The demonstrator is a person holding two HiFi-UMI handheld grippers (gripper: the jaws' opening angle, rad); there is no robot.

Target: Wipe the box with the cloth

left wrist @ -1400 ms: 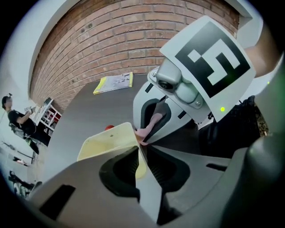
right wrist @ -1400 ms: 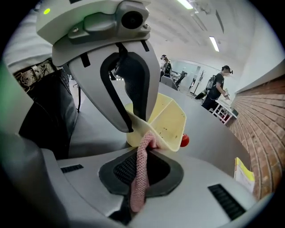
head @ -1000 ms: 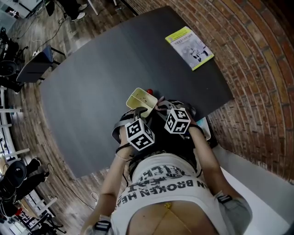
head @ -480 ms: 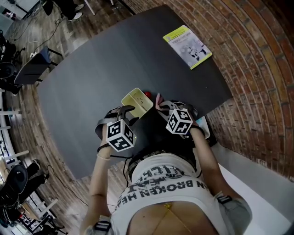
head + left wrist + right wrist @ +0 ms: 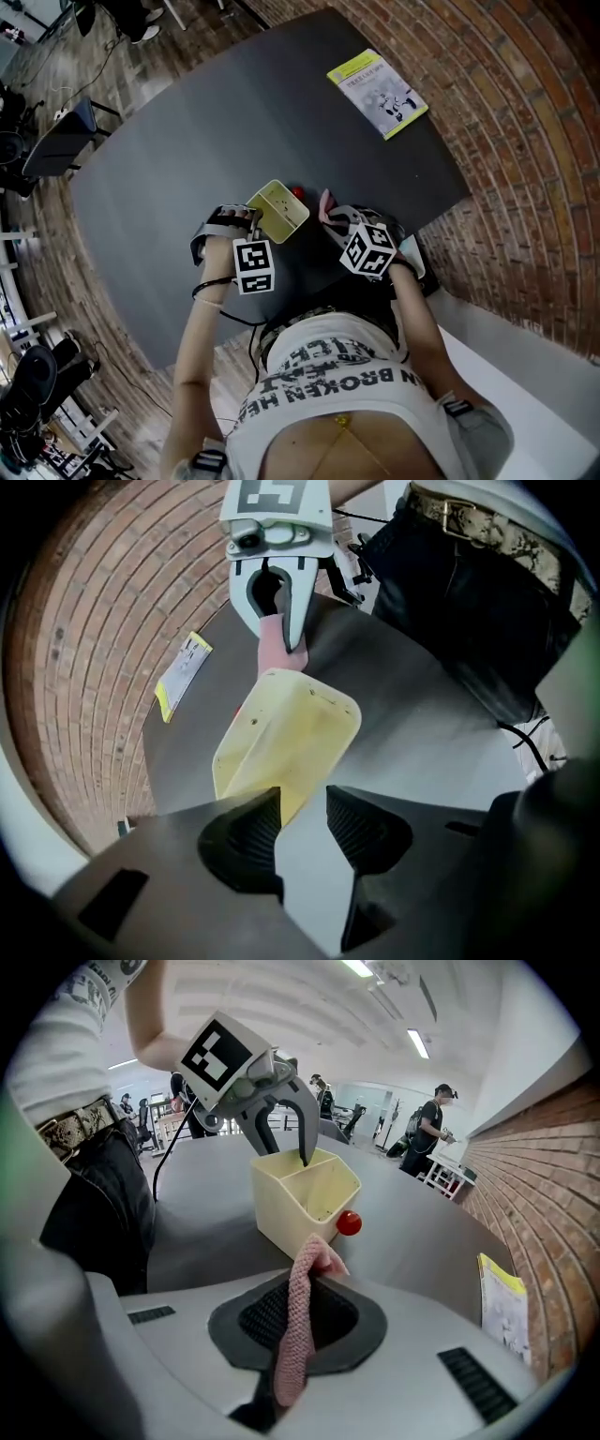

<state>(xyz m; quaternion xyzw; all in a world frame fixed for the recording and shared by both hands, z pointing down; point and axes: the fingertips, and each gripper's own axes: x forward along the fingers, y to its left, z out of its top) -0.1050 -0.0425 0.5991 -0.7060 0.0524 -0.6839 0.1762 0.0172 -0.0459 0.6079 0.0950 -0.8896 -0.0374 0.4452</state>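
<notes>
Head view, counter: We look down on a dark counter (image 5: 187, 141) with a brick wall (image 5: 525, 141) along the right of the frame.
Head view, box: The pale yellow box (image 5: 278, 211) stands open side up just below the frame's centre. A small red ball (image 5: 297, 192) sits just beside its upper right corner.
Head view, booklet: A yellow-edged booklet (image 5: 377, 92) lies at the upper right, well apart from the box.
Head view, left gripper: The left gripper (image 5: 246, 225) is at the box's left edge.
Head view, right gripper: The right gripper (image 5: 336, 217) is just right of the box, with the pink cloth (image 5: 325, 200) at its tip.
Left gripper view, fingers: Its fingers (image 5: 239, 841) are spread. We see the box's (image 5: 291, 733) near edge in the gap between them, with bare counter showing on the right, so nothing is pinched.
Left gripper view, right gripper: At top centre the right gripper (image 5: 281, 621) points down behind the box, and the cloth hangs from it.
Right gripper view, cloth: The right gripper's fingers (image 5: 251, 1321) are pressed onto the cloth (image 5: 298, 1335), which sticks up from between them at lower centre.
Right gripper view, box: The box (image 5: 300, 1199) stands at centre, apart from the cloth, with the ball (image 5: 349, 1222) at its right corner.
Right gripper view, left gripper: One finger of the left gripper (image 5: 281, 1147) reaches inside the box's rim and the other stays outside its far wall.
</notes>
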